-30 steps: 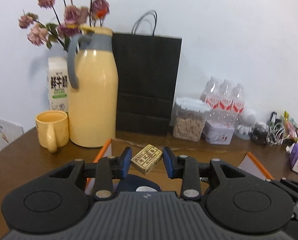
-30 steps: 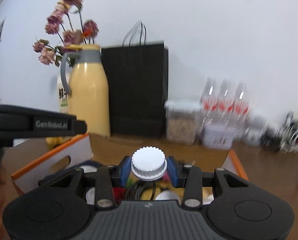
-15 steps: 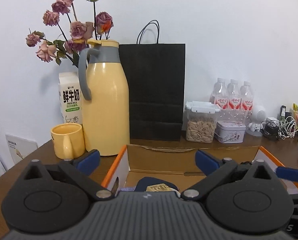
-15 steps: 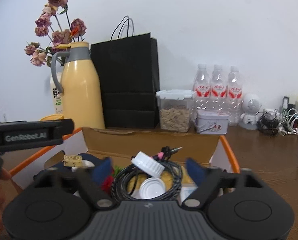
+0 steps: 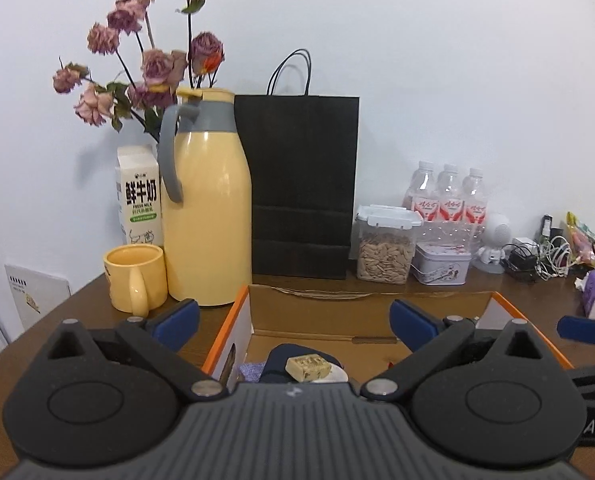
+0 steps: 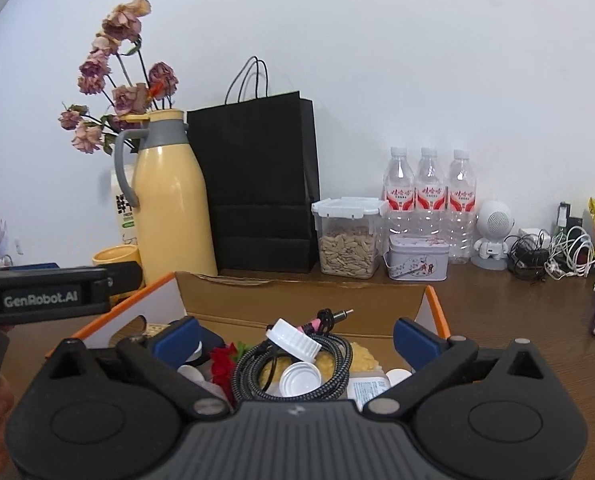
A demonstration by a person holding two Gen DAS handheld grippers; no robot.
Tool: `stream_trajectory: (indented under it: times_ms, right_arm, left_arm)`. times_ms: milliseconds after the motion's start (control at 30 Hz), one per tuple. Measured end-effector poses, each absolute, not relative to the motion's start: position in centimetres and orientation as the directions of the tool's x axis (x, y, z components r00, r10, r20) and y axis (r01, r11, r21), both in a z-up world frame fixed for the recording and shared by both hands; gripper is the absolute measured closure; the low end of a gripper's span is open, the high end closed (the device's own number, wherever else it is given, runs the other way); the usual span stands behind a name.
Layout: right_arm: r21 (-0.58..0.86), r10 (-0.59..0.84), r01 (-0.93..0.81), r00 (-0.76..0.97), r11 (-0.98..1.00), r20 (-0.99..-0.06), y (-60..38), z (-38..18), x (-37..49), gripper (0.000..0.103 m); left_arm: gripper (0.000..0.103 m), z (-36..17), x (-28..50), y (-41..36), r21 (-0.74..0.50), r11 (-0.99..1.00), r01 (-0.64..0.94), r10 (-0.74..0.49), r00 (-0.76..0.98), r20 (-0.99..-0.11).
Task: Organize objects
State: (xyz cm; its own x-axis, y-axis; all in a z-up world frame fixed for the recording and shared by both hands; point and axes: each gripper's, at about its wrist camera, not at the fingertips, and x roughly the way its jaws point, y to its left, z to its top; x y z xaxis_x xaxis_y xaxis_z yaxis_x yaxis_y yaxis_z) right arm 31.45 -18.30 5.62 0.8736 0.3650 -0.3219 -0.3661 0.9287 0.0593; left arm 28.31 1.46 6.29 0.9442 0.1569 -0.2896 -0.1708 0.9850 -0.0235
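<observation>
An open cardboard box (image 5: 371,310) with orange edges sits on the brown table; it also shows in the right wrist view (image 6: 297,298). My left gripper (image 5: 293,320) is open and empty above its left end. A small tan wrapped block (image 5: 308,367) lies below it on a dark blue item. My right gripper (image 6: 295,338) is open and empty above the box. A white ribbed cap (image 6: 293,339) rests tilted on a coiled braided cable (image 6: 337,364). A second white cap (image 6: 300,378), a red flower (image 6: 223,362) and yellow pieces lie beside them.
Behind the box stand a yellow thermos (image 5: 205,216), yellow mug (image 5: 135,280), milk carton (image 5: 139,196), dried roses, black paper bag (image 5: 303,188), seed container (image 5: 385,250), tin, three water bottles (image 6: 429,192) and cables at the right. The left gripper's body (image 6: 45,294) crosses the right view.
Both grippers have opened. The left let go of the tan block and the right let go of the white cap; both now lie in the box. Both grippers pulled back a little.
</observation>
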Motion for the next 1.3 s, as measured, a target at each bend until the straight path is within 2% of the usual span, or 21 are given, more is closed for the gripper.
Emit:
stream_trajectory:
  times_ms: [367,833,1300]
  right_arm:
    - [0.054,0.349,-0.356,0.858,0.933,-0.376,-20.0,7.7,25.0,0.0]
    - [0.062,0.329,-0.344,0.81,0.937,-0.485,-20.8,5.9,19.6,0.0]
    - [0.065,0.317,-0.331,0.801,0.941,-0.508,-20.8,5.3,19.1,0.0]
  left_arm:
    - [0.0,7.6,22.1,1.0,0.021,0.989,-0.147,0.145,0.922,-0.359]
    - [0.0,5.2,15.6,1.5,0.016,0.989,-0.149,0.137,0.858,-0.495]
    - [0.0,4.9,14.3,1.4,0.015,0.99,-0.143,0.131,0.852,-0.508]
